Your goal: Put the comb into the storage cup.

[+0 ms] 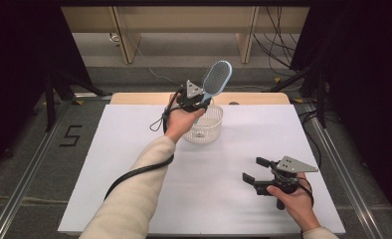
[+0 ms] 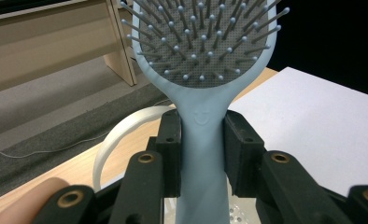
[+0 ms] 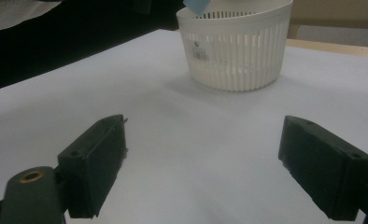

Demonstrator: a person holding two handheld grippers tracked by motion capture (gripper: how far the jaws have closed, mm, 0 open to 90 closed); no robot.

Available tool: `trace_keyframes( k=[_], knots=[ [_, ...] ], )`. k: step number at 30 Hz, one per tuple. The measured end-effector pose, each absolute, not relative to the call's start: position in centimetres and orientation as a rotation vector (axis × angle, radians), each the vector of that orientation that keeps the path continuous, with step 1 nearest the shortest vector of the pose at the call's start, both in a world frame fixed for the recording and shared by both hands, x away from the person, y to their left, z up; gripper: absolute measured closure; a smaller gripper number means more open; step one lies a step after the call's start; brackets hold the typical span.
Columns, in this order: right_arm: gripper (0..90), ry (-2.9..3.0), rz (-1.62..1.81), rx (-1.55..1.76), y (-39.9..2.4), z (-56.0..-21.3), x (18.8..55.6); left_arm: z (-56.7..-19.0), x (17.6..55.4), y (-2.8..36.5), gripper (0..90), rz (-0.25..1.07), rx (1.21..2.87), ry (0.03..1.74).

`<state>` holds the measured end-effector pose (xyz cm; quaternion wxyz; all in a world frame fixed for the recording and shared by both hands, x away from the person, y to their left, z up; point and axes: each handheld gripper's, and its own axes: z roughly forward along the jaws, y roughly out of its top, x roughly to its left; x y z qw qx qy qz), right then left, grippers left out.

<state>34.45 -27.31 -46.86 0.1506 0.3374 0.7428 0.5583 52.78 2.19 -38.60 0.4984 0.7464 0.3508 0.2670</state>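
Observation:
A light blue hairbrush (image 1: 217, 78) is held upright above the white slotted basket (image 1: 210, 130) at the back middle of the table. My left gripper (image 1: 201, 101) is shut on its handle. In the left gripper view the two black pads (image 2: 171, 149) press both sides of the hairbrush handle (image 2: 201, 154), bristles facing the camera, with the basket rim (image 2: 109, 142) curving below. My right gripper (image 1: 256, 169) rests low at the front right, open and holding nothing. In the right gripper view its gripper (image 3: 203, 163) frames bare table, and the basket (image 3: 238, 49) stands farther off with the brush's blue tip (image 3: 197, 5) over it.
The white table sheet (image 1: 134, 164) covers most of the top, with a wooden strip (image 1: 134, 98) along the far edge. Wooden furniture legs (image 1: 127, 45) and loose cables (image 1: 278, 50) lie on the floor beyond. Metal rails (image 1: 30, 169) run along both sides.

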Motion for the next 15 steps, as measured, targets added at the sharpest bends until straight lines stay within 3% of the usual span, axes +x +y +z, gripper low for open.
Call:
trace_keyframes(
  k=[15],
  knots=[
    [15.9, 2.137, 1.605, 0.969, -27.30, -46.87, 34.45, -38.96, 52.85, 2.28, 69.7, 0.651, 1.804, 0.834]
  ],
)
